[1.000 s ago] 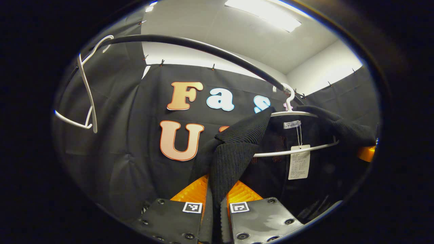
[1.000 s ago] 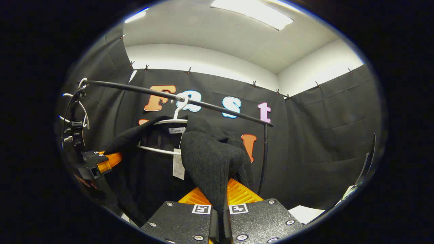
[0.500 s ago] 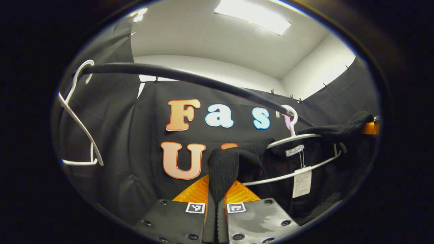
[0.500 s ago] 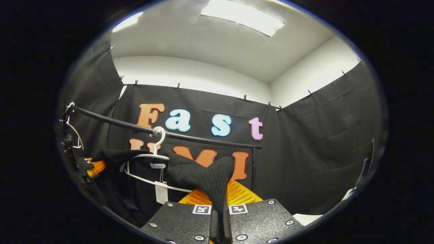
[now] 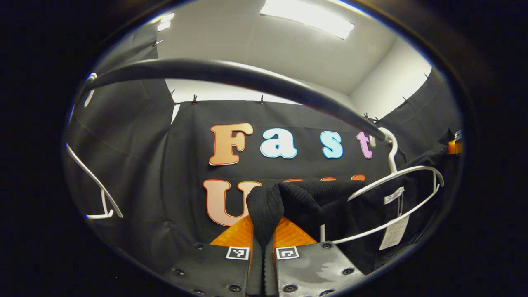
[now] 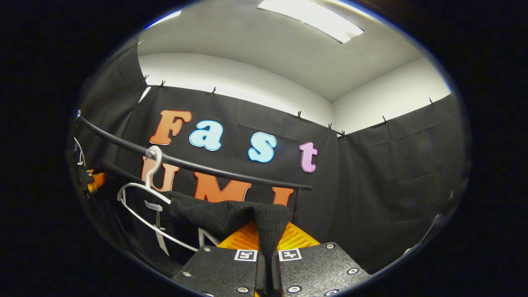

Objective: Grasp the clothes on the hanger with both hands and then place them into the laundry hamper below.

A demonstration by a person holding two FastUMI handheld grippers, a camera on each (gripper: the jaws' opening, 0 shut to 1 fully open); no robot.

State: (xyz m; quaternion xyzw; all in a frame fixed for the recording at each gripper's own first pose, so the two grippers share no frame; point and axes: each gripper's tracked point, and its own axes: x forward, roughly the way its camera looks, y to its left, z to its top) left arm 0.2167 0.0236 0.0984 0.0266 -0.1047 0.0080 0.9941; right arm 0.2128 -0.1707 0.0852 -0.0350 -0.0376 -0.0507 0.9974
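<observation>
My left gripper (image 5: 264, 247) shows two dark glossy plates with round screws, each carrying a small square black-and-white marker, ahead of ribbed pads. My right gripper (image 6: 267, 247) has grainier, speckled black plates with silvery screws and the same paired markers.

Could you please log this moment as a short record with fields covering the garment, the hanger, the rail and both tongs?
garment: black knit top, pulled off the hanger's shoulders
hanger: white, hooked on the rail, tilted
rail: black bar
left tongs: shut on the knit top
right tongs: shut on the knit top
spare hanger: white, farther along the rail
</observation>
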